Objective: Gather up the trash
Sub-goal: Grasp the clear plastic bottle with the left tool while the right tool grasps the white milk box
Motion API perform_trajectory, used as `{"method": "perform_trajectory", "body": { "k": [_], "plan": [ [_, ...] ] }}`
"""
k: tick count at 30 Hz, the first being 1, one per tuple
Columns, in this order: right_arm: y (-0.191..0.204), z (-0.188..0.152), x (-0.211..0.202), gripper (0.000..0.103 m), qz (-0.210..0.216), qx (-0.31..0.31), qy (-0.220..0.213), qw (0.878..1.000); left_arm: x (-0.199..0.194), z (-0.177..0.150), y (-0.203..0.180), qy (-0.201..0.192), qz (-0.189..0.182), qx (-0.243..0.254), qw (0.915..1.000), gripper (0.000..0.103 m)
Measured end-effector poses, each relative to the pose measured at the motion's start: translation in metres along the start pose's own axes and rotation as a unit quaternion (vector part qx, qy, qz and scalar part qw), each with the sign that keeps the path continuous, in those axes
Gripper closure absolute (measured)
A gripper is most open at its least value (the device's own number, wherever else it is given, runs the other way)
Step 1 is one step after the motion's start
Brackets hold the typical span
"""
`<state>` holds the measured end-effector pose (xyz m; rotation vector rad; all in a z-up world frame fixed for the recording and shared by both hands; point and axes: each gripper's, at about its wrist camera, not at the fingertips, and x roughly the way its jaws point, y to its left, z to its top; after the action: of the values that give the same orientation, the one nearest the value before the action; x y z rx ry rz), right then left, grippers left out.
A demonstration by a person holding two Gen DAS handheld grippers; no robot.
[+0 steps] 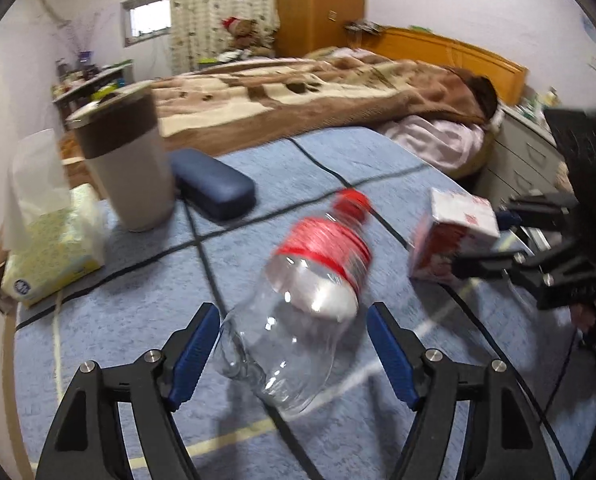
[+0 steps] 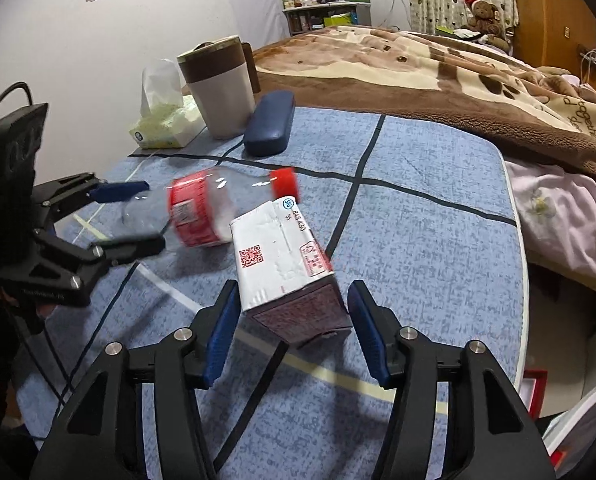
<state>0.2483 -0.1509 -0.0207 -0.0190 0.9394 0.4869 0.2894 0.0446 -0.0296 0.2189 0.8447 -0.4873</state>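
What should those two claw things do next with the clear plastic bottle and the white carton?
Probably close both sets of jaws. The clear plastic bottle with the red cap lies between the left gripper's open blue pads, and the white and dark red carton sits between the right gripper's pads with a gap on one side. Neither looks gripped yet, so squeezing seems to come before lifting.

bottle [image 1: 298,320]: clear glossy plastic, red cap
carton [image 2: 285,264]: matt paper, printed
cup [image 1: 125,160]: smooth matt plastic
case [image 1: 211,184]: navy, leather-like
mat [image 2: 418,240]: blue woven cloth
blanket [image 2: 418,72]: fuzzy brown cloth
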Motion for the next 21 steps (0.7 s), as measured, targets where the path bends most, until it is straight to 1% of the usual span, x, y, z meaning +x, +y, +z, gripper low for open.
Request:
{"method": "perform_trajectory", "body": {
  "k": [3, 4, 11, 16, 17, 18, 21],
  "plan": [
    [-0.002, -0.001, -0.002, 0.061, -0.003, 0.000, -0.003, 1.000, 0.002, 0.000, -0.010, 0.007, -0.007, 0.021, 0.9997, 0.027],
    [-0.004, -0.002, -0.003, 0.063, -0.003, 0.003, -0.005, 1.000, 0.003, 0.002, -0.011, 0.007, -0.008, 0.021, 0.9997, 0.027],
    [-0.009, -0.001, -0.003, 0.063, -0.002, 0.015, -0.012, 1.000, 0.012, 0.019, -0.007, 0.011, 0.010, 0.004, 0.9999, 0.027],
    [-0.011, -0.003, -0.007, 0.063, 0.001, 0.020, -0.016, 1.000, 0.025, 0.023, -0.013, 0.021, 0.034, -0.006, 0.9992, 0.027],
    [-0.011, -0.004, -0.008, 0.063, 0.001, 0.021, -0.017, 1.000, 0.026, 0.023, -0.014, 0.024, 0.035, -0.009, 0.9990, 0.030],
    [-0.012, -0.005, -0.009, 0.063, 0.000, 0.022, -0.018, 1.000, 0.028, 0.023, -0.016, 0.027, 0.036, -0.015, 0.9989, 0.035],
    [-0.014, -0.008, -0.015, 0.063, -0.003, 0.026, -0.024, 0.999, 0.028, 0.021, -0.021, 0.029, 0.051, -0.028, 0.9979, 0.035]
  ]
}}
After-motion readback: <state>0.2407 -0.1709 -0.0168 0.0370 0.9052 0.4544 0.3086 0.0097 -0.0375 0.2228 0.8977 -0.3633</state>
